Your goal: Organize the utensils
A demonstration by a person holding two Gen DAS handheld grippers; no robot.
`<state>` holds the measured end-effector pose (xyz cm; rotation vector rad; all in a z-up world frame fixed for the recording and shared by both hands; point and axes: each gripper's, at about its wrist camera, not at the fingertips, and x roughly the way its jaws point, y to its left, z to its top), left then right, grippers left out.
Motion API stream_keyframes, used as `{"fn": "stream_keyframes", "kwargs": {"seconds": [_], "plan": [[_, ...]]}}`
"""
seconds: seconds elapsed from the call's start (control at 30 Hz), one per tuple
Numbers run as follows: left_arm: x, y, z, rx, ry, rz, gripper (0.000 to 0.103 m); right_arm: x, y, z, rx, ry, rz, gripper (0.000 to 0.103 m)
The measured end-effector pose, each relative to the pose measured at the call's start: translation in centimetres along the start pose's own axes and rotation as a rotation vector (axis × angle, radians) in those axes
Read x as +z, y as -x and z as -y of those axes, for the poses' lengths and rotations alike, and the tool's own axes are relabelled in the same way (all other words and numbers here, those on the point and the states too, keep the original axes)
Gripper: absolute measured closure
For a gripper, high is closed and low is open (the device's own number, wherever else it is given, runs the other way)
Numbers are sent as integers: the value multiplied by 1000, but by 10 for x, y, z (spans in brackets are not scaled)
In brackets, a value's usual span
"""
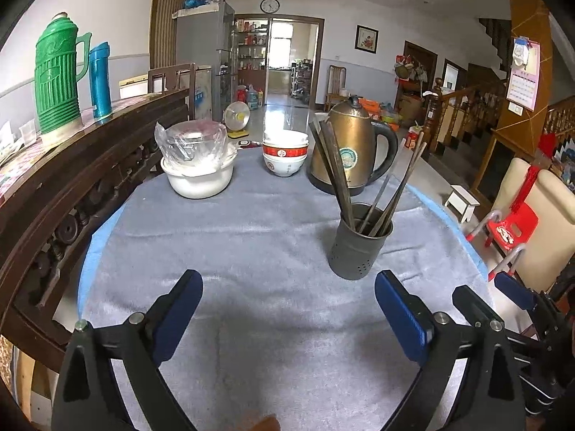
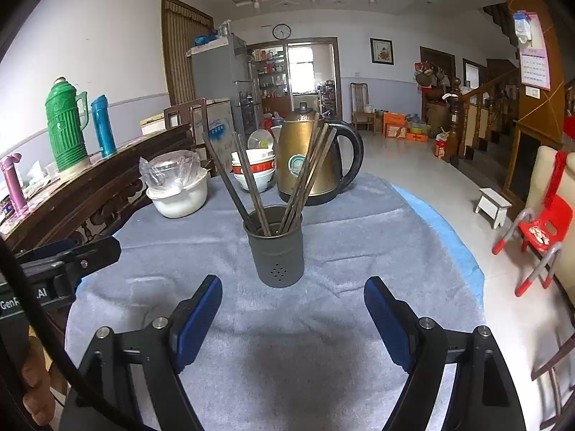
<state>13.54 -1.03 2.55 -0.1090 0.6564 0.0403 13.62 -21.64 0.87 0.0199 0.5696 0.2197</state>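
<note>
Round desk [image 1: 251,251] under a grey cloth [image 1: 233,323], blue underlay showing at its edge. On the cloth: dark perforated holder [image 1: 357,248] of chopsticks [image 1: 337,176] at 2 o'clock; brass-coloured kettle [image 1: 345,147] at 1 o'clock; stacked bowls [image 1: 285,156] at 12 o'clock; white basin [image 1: 197,179] with plastic-wrapped bowls at 11 o'clock.

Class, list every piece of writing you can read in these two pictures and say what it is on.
"Gen" and ".AI", partly hidden: left gripper body.
Kettle round sticker: too blurred.
Bowls red band: characters unreadable.
Wall calendar: too small.
Clock numerals: too small.
</note>
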Motion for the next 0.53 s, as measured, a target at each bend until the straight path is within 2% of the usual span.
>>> {"fn": "stream_keyframes", "kwargs": {"seconds": [0.53], "plan": [[10,-4,14,0,-54,4,3,2,-4,7,-2,-18,0,19]]}}
